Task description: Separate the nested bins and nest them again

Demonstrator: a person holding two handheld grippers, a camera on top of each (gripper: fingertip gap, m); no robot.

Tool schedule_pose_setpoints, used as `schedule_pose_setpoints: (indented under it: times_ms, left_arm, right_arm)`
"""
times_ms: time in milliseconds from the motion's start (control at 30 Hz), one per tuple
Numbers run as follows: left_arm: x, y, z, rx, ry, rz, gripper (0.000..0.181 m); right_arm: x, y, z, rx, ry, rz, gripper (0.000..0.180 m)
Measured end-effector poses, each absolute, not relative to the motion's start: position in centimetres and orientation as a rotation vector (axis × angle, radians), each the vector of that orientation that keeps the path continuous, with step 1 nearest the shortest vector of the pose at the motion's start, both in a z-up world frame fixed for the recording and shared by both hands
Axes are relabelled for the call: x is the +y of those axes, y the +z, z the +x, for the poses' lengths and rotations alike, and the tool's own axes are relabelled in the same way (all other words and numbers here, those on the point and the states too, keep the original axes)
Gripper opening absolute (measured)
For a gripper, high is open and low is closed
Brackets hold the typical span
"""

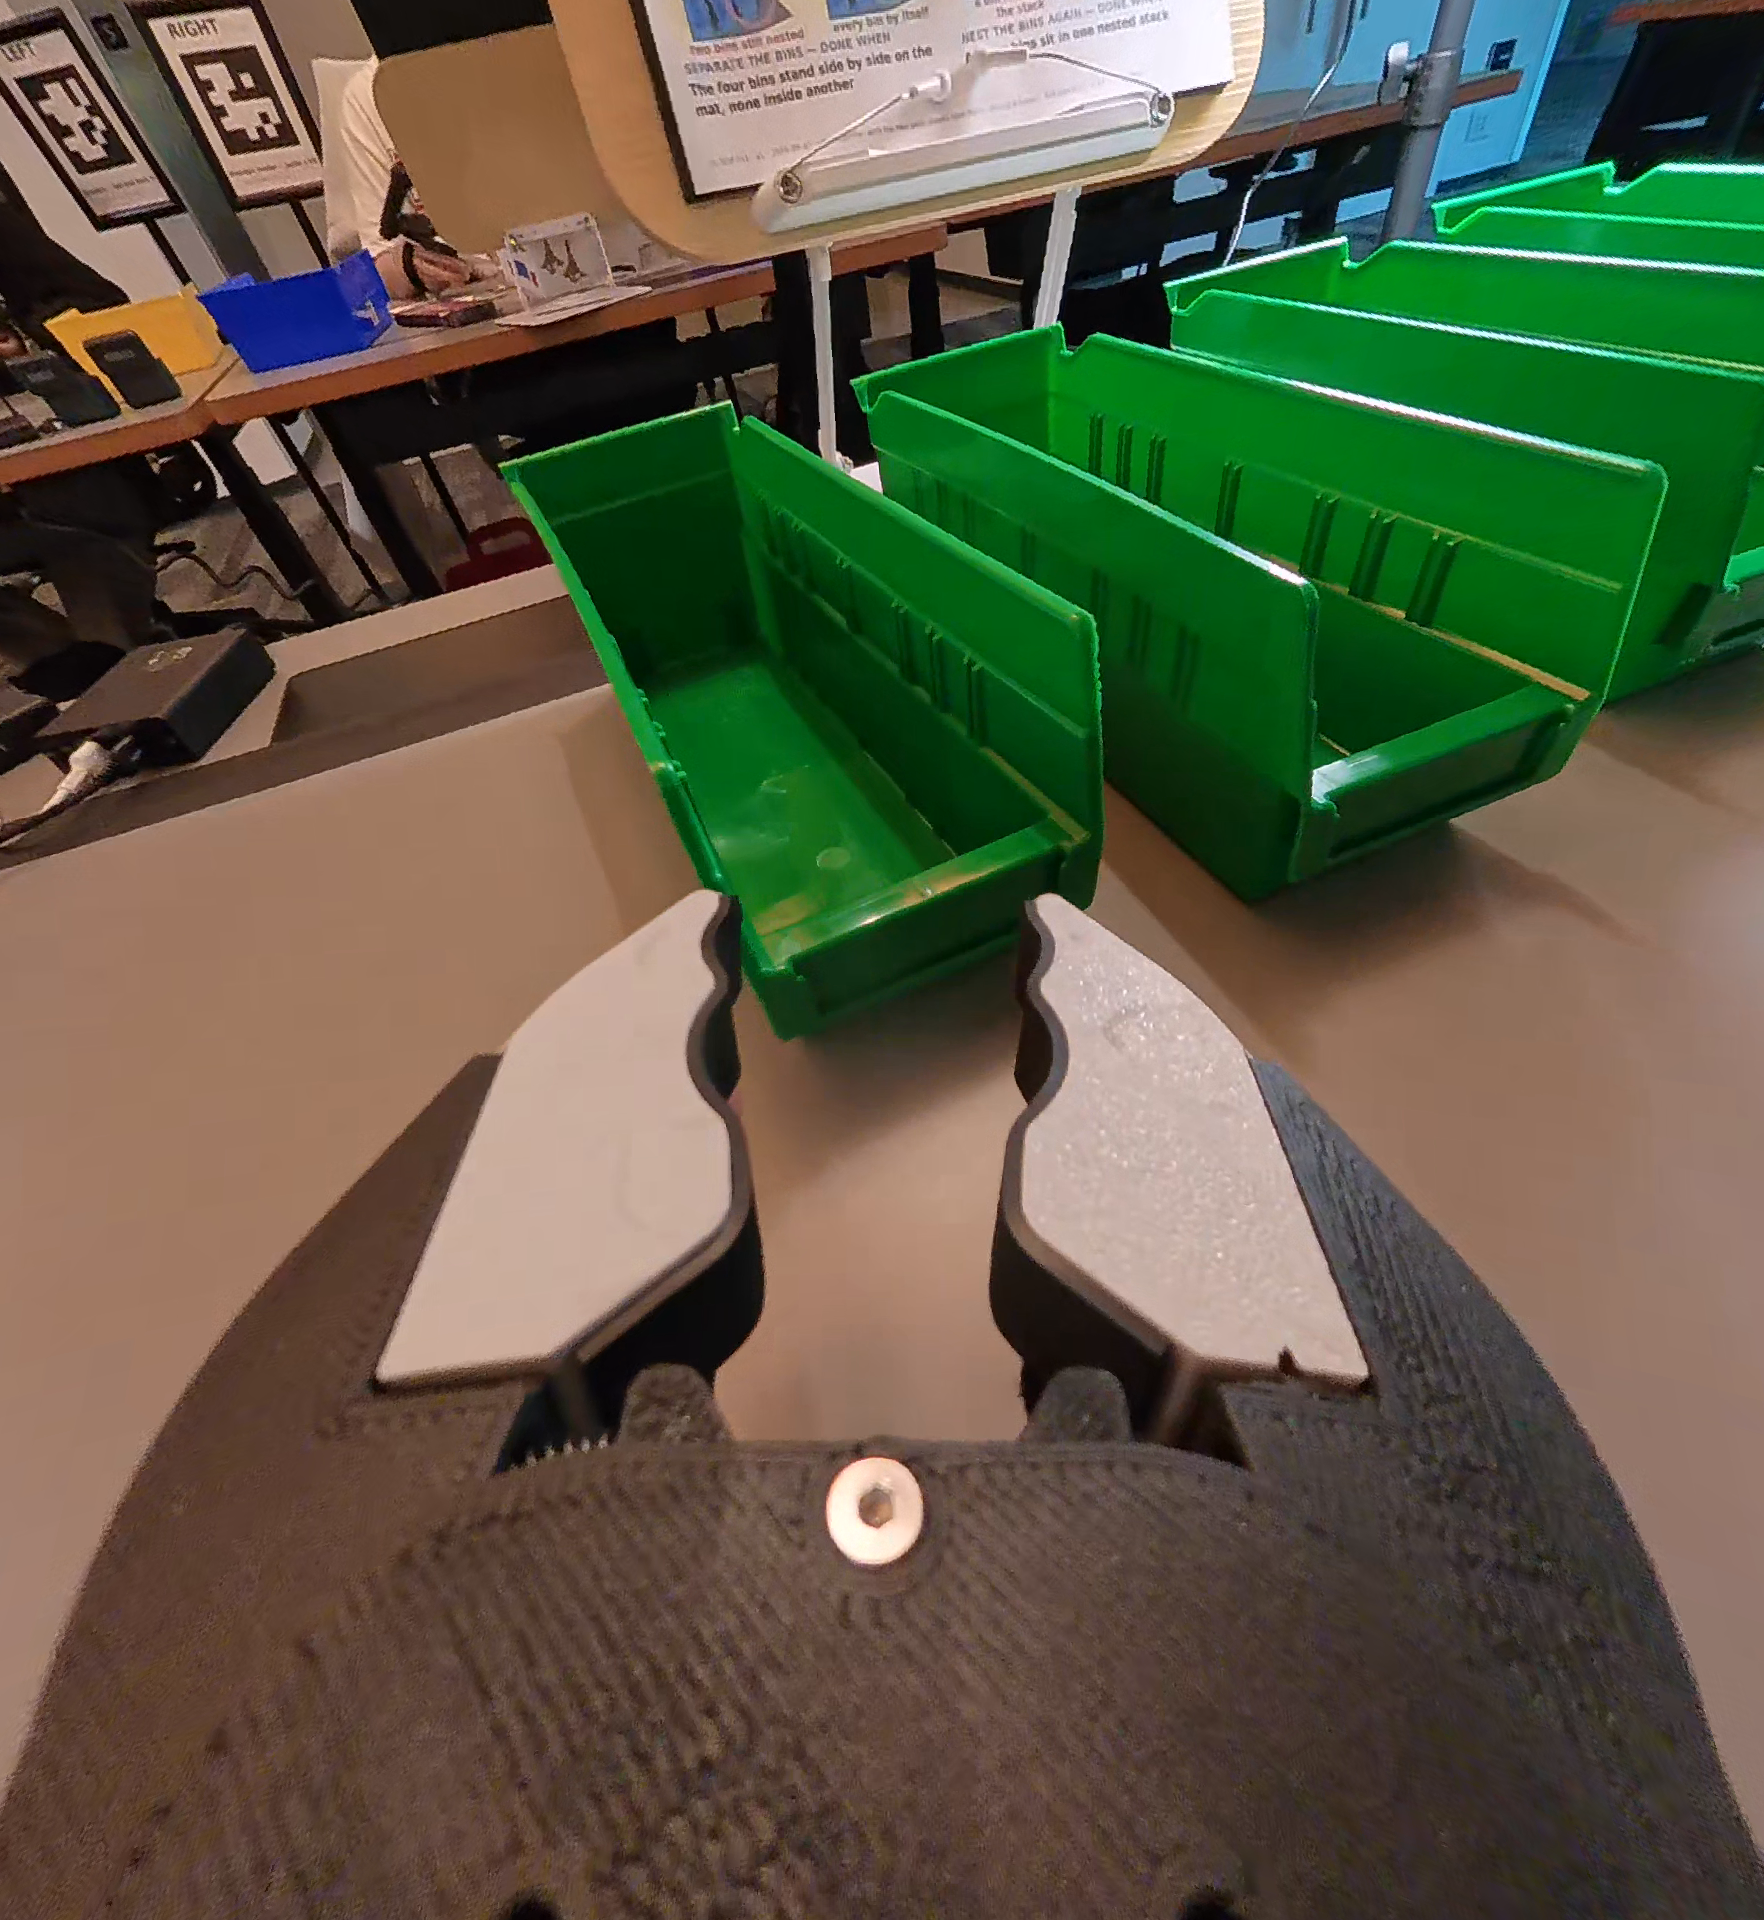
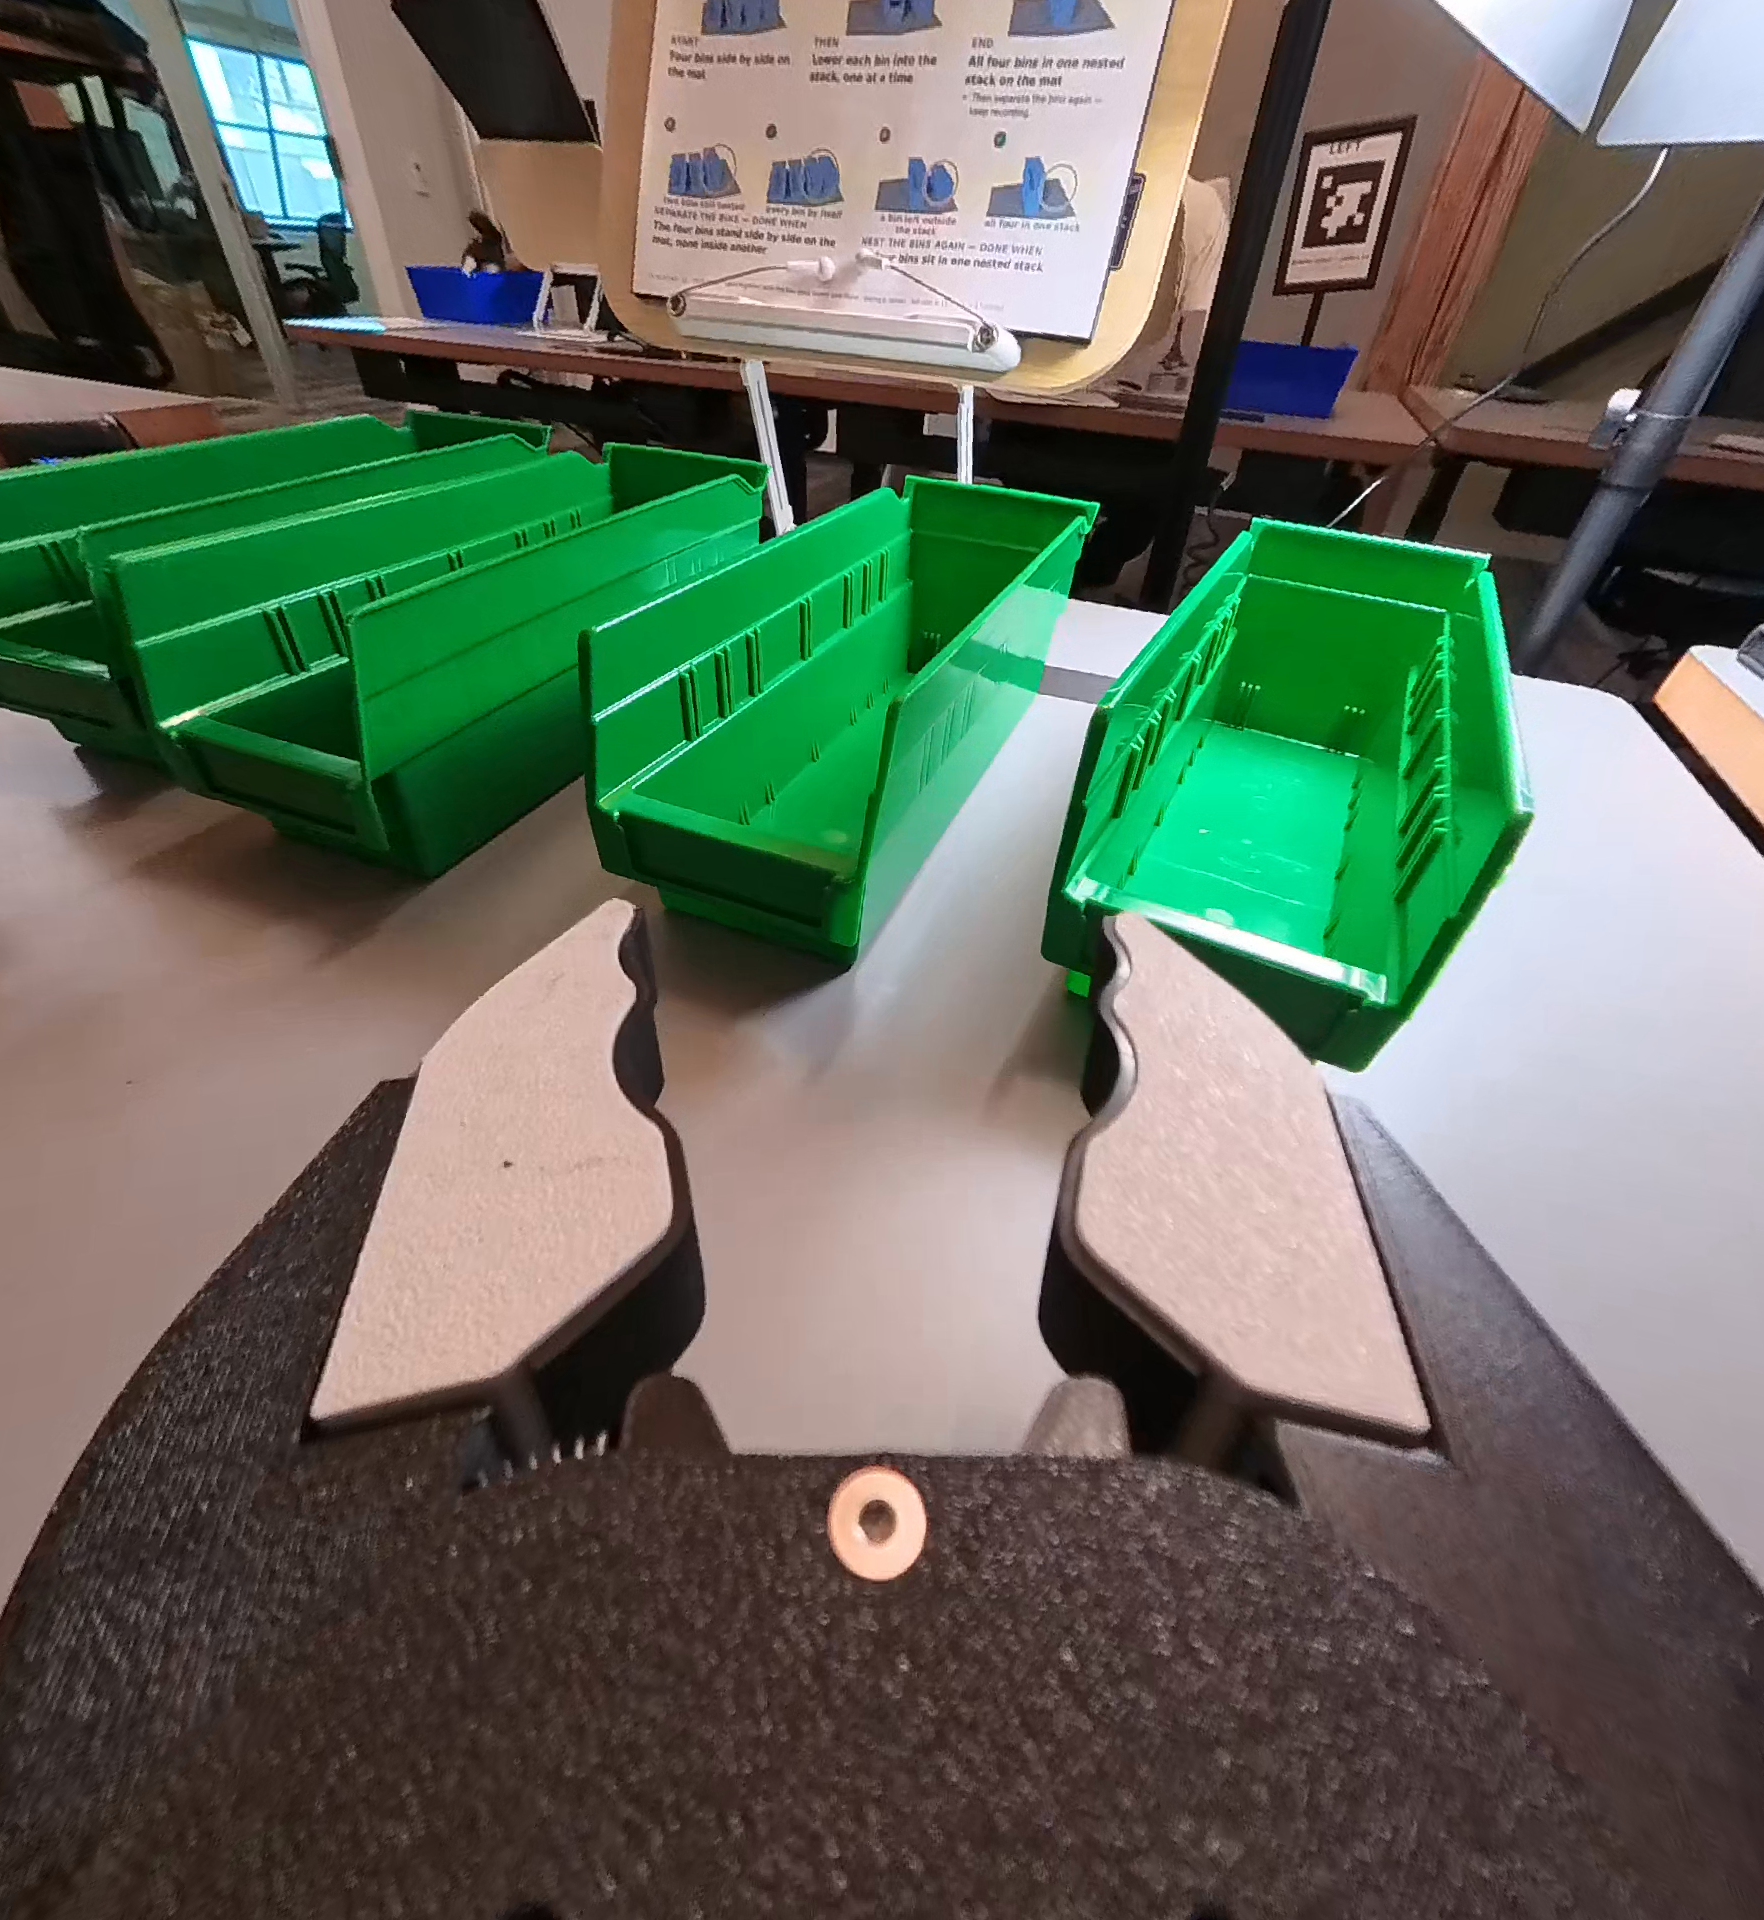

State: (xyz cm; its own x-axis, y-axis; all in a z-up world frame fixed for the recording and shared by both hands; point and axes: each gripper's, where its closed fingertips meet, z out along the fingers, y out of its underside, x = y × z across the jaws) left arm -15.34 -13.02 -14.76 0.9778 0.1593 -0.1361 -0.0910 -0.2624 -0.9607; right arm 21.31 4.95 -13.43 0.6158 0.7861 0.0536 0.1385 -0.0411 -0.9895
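Note:
Four green plastic bins stand apart, side by side on the grey table [image 1: 234, 1039]. In the left wrist view the leftmost bin [image 1: 826, 748] is nearest, with the others [image 1: 1273, 623] [image 1: 1584, 416] [image 1: 1688, 208] in a row to its right. My left gripper [image 1: 878, 935] is open and empty, its fingertips just short of that bin's front end. In the right wrist view the rightmost bin [image 2: 1293, 790] sits at a slight angle. My right gripper [image 2: 867, 935] is open and empty, its right fingertip [image 2: 1127, 997] in front of that bin's front left corner. The other bins [image 2: 826, 727] [image 2: 421, 675] [image 2: 26, 582] lie to the left.
A clipboard on a stand [image 1: 909, 104] [image 2: 888, 177] rises behind the table's far edge. A metal pole [image 2: 1667, 416] stands at the back right. The table's left edge drops to black boxes and cables [image 1: 161, 686]. Other tables and a seated person [image 1: 5, 312] are beyond.

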Motion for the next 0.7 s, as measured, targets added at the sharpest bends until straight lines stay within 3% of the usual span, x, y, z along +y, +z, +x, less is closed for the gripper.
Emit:
schedule_pose_setpoints:
  times_ms: [700]
  left_arm:
    - [-12.88, -14.9, -15.14, -0.03, 0.223, -1.826, 0.052]
  right_arm:
    - [5.32, -13.13, 21.73, -0.753, 0.637, -1.55, 0.079]
